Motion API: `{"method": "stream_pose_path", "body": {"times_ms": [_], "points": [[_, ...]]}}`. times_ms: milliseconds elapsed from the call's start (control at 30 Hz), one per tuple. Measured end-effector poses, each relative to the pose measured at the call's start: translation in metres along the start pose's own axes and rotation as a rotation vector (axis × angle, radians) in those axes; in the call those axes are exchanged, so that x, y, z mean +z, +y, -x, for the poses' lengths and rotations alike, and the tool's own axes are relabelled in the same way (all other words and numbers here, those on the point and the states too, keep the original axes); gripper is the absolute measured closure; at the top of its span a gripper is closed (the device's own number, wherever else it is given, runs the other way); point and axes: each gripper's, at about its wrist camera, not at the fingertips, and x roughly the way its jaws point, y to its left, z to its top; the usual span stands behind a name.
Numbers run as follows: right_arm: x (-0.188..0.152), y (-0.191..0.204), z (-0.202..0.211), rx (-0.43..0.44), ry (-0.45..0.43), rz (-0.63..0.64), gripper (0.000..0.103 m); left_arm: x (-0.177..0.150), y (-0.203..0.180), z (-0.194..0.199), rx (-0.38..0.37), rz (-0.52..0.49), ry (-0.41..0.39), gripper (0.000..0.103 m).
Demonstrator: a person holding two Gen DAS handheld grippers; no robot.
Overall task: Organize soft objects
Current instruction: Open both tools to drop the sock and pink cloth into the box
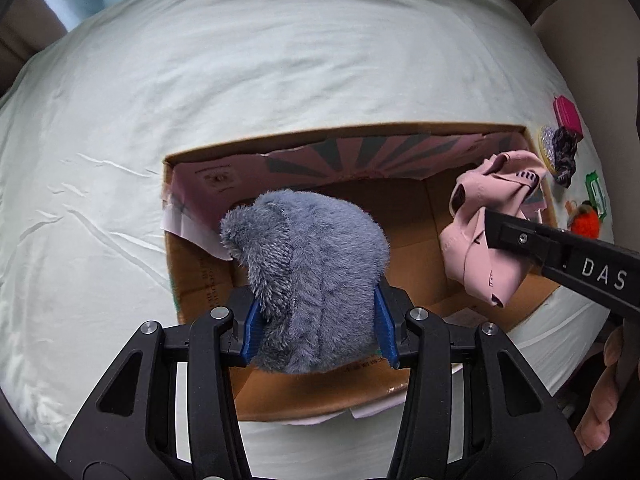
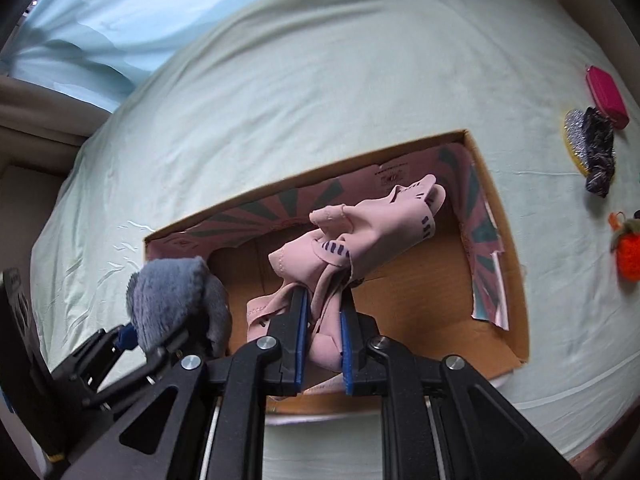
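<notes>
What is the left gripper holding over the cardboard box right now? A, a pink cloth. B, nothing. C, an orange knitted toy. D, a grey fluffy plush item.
D: the left gripper is shut on the grey fluffy plush item above the cardboard box, while the pink cloth sits in the right gripper.

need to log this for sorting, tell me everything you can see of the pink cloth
The pink cloth is a thin, soft, pale pink fabric, crumpled into loose folds, with short rows of dark dashes printed on it. The right gripper is shut on its lower part and holds it above the open cardboard box. It appears to touch nothing else; the grey plush toy is apart, to its left.
</notes>
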Motion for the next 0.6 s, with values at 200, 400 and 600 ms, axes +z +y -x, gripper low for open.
{"method": "stream_pose_path", "body": {"times_ms": [200, 400, 600], "points": [[0.017, -0.003, -0.033, 0.000, 0.080, -0.017, 0.090, 0.006, -0.009, -0.034, -0.016, -0.055, 0.075, 0.061], [0.023, -0.002, -0.055, -0.004, 0.148, -0.022, 0.090, 0.010, -0.017, -0.041, -0.028, -0.115, 0.091, 0.029], [0.028, 0.003, -0.069, -0.038, 0.215, 0.063, 0.000, 0.009, -0.017, -0.035, -0.028, -0.144, 0.098, 0.000]]}}
